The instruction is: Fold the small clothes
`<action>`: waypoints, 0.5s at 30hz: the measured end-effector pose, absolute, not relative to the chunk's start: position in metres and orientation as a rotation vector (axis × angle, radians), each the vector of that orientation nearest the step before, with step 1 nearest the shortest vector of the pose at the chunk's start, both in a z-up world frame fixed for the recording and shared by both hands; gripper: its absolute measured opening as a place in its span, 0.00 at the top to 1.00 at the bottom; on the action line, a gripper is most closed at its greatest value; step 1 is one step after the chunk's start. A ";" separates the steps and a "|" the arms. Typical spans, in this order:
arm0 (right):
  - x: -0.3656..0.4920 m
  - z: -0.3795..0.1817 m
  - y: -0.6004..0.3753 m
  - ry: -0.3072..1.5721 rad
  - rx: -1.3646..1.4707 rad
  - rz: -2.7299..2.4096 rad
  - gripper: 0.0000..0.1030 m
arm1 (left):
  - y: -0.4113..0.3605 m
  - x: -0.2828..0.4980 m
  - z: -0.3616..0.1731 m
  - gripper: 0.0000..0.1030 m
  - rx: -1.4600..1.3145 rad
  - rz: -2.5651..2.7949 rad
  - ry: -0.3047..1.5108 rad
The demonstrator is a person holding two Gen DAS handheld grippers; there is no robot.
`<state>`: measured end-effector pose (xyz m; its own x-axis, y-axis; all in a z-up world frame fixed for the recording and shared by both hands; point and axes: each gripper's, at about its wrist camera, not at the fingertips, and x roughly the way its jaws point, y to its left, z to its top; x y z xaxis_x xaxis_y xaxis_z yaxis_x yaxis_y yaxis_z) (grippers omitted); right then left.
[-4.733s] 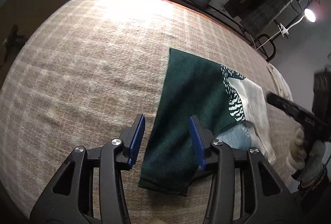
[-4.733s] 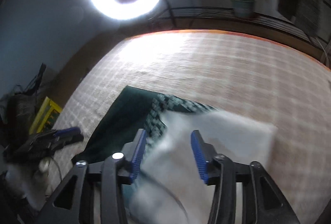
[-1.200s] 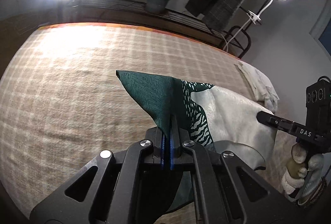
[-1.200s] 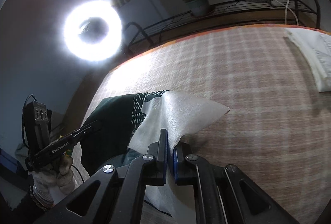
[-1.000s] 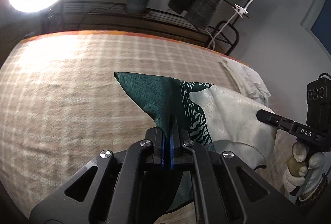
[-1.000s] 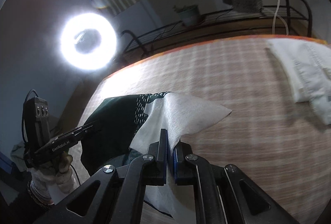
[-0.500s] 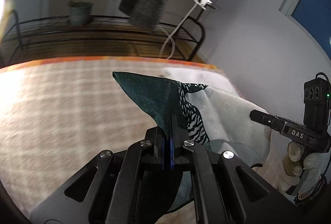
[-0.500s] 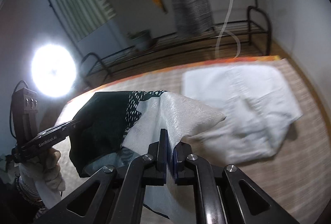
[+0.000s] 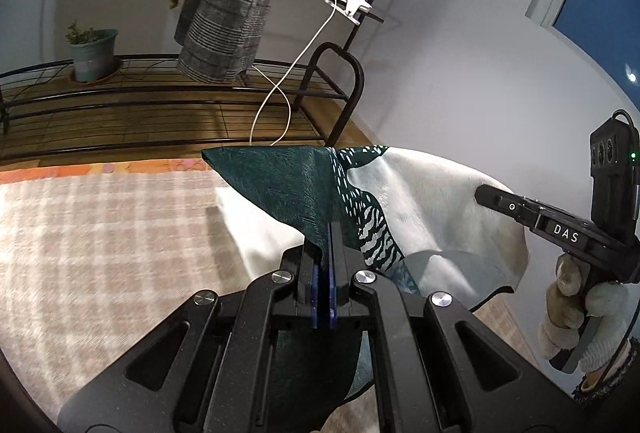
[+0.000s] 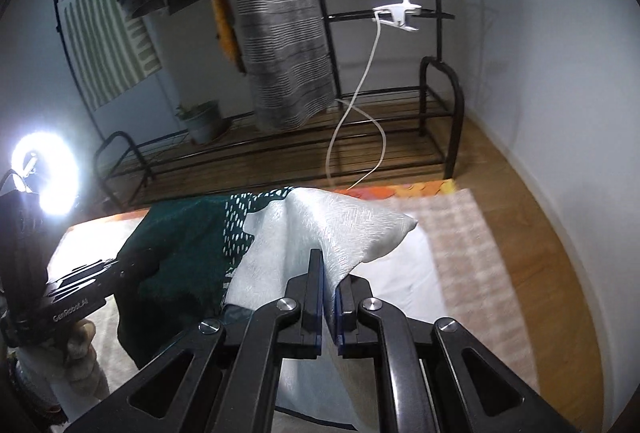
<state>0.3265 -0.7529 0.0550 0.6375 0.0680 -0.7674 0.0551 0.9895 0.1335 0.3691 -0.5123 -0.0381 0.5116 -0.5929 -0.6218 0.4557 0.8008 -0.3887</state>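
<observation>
A small folded garment, dark green on one side [image 9: 292, 185] and white on the other [image 10: 340, 229], hangs in the air between both grippers. My left gripper [image 9: 325, 233] is shut on its green end. My right gripper [image 10: 327, 265] is shut on its white end. The right gripper also shows at the right edge of the left wrist view [image 9: 496, 199], and the left gripper shows in the right wrist view [image 10: 124, 265]. A folded white cloth [image 10: 404, 281] lies on the checked surface just below the held garment.
The checked beige table cover [image 9: 100, 233] ends at an orange border [image 10: 404, 190] near the far right corner. Beyond stand a black metal rack [image 10: 436, 101] with hanging clothes, a potted plant [image 9: 94, 53], a clip lamp and a ring light [image 10: 44, 169].
Both grippers have carried the garment up off the cover and to the right, over the folded white cloth at the table's far right corner. Both stay shut on it.
</observation>
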 end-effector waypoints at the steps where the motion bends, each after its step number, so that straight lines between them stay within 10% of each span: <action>1: 0.331 0.052 -0.756 0.881 0.147 0.003 0.99 | -0.516 0.373 -0.042 0.99 -0.181 -0.633 0.821; 7: 0.341 0.023 -0.775 0.916 0.129 -0.031 0.98 | -0.529 0.388 -0.067 0.99 -0.112 -0.605 0.863; 11: 0.345 0.001 -0.787 0.969 0.077 -0.135 0.68 | -0.524 0.390 -0.076 0.43 -0.095 -0.563 0.915; 15: 0.341 0.001 -0.792 0.961 0.081 -0.160 0.65 | -0.519 0.381 -0.072 0.41 -0.063 -0.550 0.893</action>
<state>0.3405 -0.7924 0.0007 0.5624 -0.0993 -0.8209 0.1713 0.9852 -0.0019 0.3809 -0.5188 -0.0719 0.4990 -0.4799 -0.7216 0.4289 0.8603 -0.2756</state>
